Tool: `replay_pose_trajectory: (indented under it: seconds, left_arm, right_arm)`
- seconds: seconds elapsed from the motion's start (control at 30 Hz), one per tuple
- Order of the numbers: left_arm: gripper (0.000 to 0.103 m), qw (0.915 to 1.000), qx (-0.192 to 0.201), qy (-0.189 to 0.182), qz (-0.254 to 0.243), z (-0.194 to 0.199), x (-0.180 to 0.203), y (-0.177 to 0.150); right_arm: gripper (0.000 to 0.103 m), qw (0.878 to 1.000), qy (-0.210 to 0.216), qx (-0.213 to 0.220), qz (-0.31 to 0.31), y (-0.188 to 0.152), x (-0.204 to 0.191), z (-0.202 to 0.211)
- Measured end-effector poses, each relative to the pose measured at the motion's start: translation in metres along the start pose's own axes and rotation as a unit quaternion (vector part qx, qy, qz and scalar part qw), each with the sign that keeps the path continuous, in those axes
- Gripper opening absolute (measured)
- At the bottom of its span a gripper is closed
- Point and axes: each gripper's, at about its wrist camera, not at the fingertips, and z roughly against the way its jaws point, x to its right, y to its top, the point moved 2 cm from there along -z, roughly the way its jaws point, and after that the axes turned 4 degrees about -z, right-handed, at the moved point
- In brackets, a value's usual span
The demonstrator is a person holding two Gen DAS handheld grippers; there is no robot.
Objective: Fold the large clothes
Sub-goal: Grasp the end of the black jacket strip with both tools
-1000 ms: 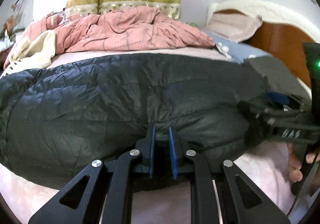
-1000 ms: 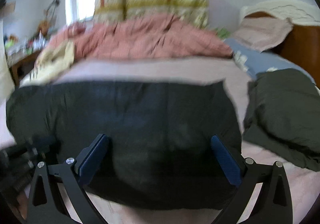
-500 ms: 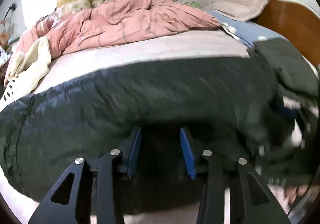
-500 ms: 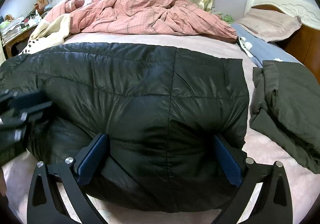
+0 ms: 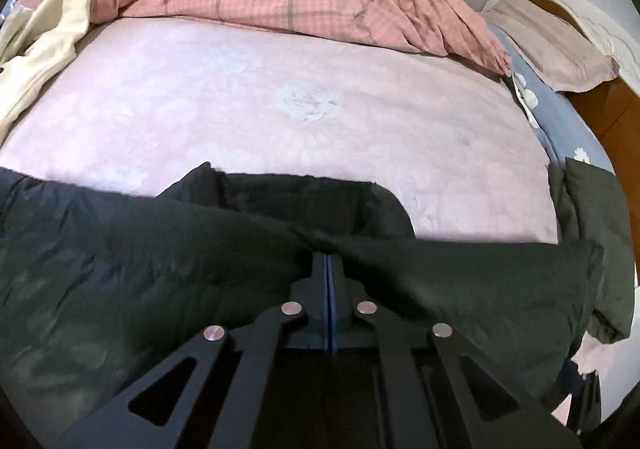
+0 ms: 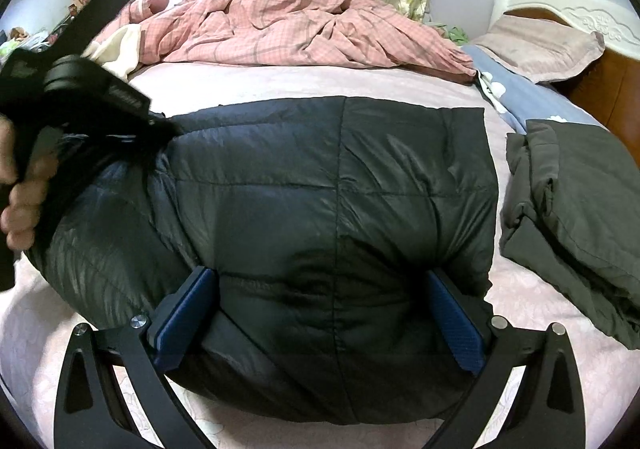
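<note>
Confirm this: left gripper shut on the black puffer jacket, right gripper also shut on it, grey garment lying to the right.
Wrong about the right gripper: the right wrist view shows its jaws wide open, straddling the black puffer jacket. The left gripper is shut on it, and the grey garment lies to the right.

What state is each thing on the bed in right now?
Left claw: shut on the black jacket, lifting its edge.
Right claw: open, astride the black jacket's near edge.
Grey garment: folded, lying right of the jacket.
Pink quilt: rumpled at the far side.
Pillow: lying by the headboard.
</note>
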Motion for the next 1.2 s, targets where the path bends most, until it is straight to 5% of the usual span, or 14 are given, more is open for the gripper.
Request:
replay_pose_trajectory:
  seconds: [0.17, 0.3, 0.77, 0.87, 1.07, 1.2]
  left_arm:
    - [0.003, 0.9984, 0.039, 0.026, -0.031, 0.015, 0.009, -0.017]
    - [0.003, 0.9843, 0.084, 0.08, -0.133, 0.039, 0.035, -0.065]
    - [0.008, 0.9776, 0.115, 0.075, -0.16, 0.088, 0.042, -0.161]
    - [0.008, 0.9745, 0.12, 0.079, -0.172, 0.086, 0.043, -0.164]
    - [0.008, 0.9911, 0.087, 0.035, -0.095, 0.074, 0.024, -0.149]
    - [0.008, 0.9865, 0.099, 0.054, -0.119, 0.064, 0.029, -0.151]
  right_arm:
    - [0.103, 1.0, 0.007, -0.003, -0.002, 0.0, 0.0, -0.002]
    - [0.103, 1.0, 0.015, -0.002, -0.005, 0.0, 0.001, -0.001]
    - [0.103, 1.0, 0.013, 0.001, 0.004, -0.002, -0.001, 0.0]
    - [0.103, 1.0, 0.012, 0.001, 0.005, -0.002, 0.0, 0.001]
    - [0.103, 1.0, 0.014, 0.002, 0.004, -0.002, 0.001, 0.0]
    - [0.103, 1.0, 0.011, 0.002, 0.005, -0.003, 0.0, 0.0]
